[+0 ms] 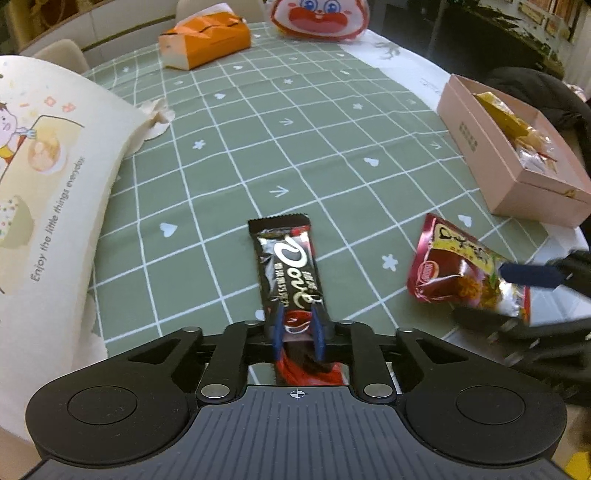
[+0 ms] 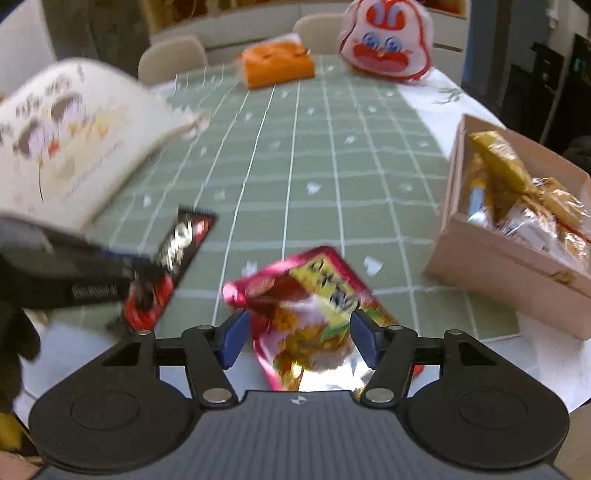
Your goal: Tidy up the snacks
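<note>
left gripper (image 1: pixel 298 328): black two-finger tool w/ blue pads, pinched tight on the near end of the black glossy Dove chocolate bar wrapper (image 1: pixel 290 266); pads press both long edges, red tail of the wrapper sticks back toward the camera
choc bar: lies lengthwise away from the left tool over the green checked tablecloth (image 1: pixel 295 129), crimped far end pointing up the table; can't tell if it rests on the cloth or is lifted a bit
right gripper (image 2: pixel 297 338): same kind of tool, blue pads spread wide w/ the shiny red-and-yellow foil snack pouch (image 2: pixel 314 314) between them; the right pad looks to touch the pouch edge, the left one seems just off it, view too blurred to be sure it grips
snack pouch: near table edge, right of the choc bar, tilted, pink crimped end pointing away from the right tool
pale pink open cardboard box (image 1: pixel 517 173): far right side of the table, well apart from the bar, near the pouch; holds gold and clear-wrapped snacks (image 2: pixel 517 192) already
cream plastic bag w/ cartoon print and "Enjoy the little things everyday" (image 1: pixel 48 177): big, along the left edge of the table
orange paper-wrapped pack (image 1: pixel 207 40): far end of the table, left of centre
white-and-red cartoon face bag (image 1: pixel 321 16): far end, just right of the orange pack
chairs: beige seat backs (image 2: pixel 173 59) behind the far edge
</note>
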{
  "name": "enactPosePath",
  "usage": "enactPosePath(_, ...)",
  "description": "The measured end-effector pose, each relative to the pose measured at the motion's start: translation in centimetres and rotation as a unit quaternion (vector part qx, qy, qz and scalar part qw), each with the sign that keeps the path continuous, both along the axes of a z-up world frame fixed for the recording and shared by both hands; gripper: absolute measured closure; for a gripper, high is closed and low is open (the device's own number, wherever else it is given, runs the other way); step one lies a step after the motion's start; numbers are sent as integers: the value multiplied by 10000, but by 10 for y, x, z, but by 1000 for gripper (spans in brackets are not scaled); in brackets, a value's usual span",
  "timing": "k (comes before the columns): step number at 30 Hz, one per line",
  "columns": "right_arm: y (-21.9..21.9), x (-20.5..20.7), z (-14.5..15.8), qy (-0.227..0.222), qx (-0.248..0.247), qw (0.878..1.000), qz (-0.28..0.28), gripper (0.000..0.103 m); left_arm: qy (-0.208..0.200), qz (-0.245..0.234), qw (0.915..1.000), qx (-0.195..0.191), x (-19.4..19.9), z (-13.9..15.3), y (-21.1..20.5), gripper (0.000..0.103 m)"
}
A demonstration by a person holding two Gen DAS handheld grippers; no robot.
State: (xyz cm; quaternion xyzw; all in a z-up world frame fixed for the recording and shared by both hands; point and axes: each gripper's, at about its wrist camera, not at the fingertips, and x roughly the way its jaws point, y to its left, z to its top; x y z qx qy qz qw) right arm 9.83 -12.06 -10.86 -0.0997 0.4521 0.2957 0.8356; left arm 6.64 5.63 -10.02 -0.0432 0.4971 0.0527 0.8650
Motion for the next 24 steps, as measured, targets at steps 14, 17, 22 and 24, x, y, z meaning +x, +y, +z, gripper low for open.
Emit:
enactPosePath(14,4,-16,-10,-481,-362,9981,103,32,-19,-93,10000,-19,6,-1,-3,65)
enactPosePath(17,-5,-13,-6,-489,-222,9985,109,31,-52,-144,9999,62,6,-1,-2,67)
enactPosePath(22,-15,-1,-9,-633,-180,9973,319,29,-18,-36,10000,22,6,-1,6,72)
enactPosePath(24,-18,7,-10,-608,-59,9973,401,29,-9,-3,10000,-46,6,-1,10,72)
